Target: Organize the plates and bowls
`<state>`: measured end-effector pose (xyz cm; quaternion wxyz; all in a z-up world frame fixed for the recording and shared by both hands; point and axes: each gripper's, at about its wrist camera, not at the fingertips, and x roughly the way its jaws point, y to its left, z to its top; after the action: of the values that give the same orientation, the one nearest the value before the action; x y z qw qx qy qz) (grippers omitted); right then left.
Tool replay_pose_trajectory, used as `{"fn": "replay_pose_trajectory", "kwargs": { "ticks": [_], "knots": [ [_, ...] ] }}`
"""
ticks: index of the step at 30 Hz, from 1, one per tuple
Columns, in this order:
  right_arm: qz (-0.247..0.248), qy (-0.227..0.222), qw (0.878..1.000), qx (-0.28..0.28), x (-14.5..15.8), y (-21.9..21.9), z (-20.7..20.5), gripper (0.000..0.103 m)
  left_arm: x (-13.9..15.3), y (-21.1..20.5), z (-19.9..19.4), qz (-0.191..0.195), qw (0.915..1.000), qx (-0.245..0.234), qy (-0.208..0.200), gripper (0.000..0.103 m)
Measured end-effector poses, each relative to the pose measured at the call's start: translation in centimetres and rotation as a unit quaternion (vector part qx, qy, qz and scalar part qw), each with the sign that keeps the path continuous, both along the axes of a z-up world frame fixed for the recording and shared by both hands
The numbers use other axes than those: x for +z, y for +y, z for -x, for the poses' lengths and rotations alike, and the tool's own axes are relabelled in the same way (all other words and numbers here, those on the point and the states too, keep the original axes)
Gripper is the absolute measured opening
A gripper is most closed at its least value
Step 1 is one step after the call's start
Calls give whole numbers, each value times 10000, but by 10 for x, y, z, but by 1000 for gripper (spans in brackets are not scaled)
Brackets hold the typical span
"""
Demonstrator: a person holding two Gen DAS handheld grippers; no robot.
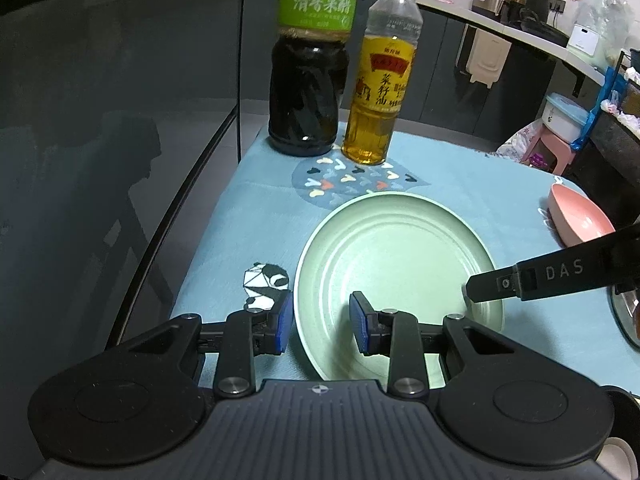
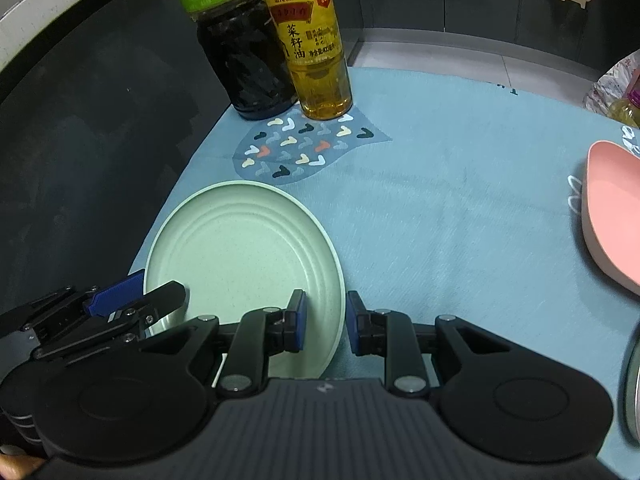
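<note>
A: Where does the green plate (image 1: 396,272) lie from each gripper?

B: It sits flat on the blue tablecloth (image 2: 460,200), near the table's left edge. The left gripper (image 1: 322,326) straddles the plate's left rim, one pad outside it and one over the plate's inside. The right gripper (image 2: 326,326) straddles the right rim the same way. Both are equally near.

A: Are they gripping?

B: Apparently not. Each stands partly open with a gap showing beside the rim, and neither holds anything.

A: Any long axis?

B: None; the plate is round, so the rim under each gripper is what counts.

A: Room to move?

B: The dark bottle (image 2: 244,52) and oil bottle (image 2: 316,48) stand well behind. The pink bowl (image 2: 612,216) lies well off to the right, open cloth between. The drop on the left is the likely hazard.
</note>
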<state>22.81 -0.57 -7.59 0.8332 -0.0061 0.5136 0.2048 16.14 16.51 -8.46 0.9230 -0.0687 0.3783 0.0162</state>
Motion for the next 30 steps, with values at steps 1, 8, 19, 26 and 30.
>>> {"fn": "replay_pose_trajectory", "kwargs": {
  "ticks": [1, 8, 19, 26, 30],
  "knots": [
    [-4, 10, 10000, -11, -1, 0, -1, 23, -2, 1, -1, 14, 10000, 8, 36, 28],
    [-27, 38, 9999, -96, -5, 0, -4, 23, -10, 1, -5, 60, 9998, -17, 172, 28],
    [-162, -115, 9993, -321, 1, -18, -1, 23, 3, 4, 2, -95, 9996, 252, 58, 29],
    [-189, -282, 9982, -499, 17, -45, 4, 23, 28, -23, 6, -139, 9996, -78, -224, 30],
    [-202, -406, 9968, -657, 28, -67, 9, 23, 39, -49, 3, -147, 9988, -383, -274, 30]
  ]
}}
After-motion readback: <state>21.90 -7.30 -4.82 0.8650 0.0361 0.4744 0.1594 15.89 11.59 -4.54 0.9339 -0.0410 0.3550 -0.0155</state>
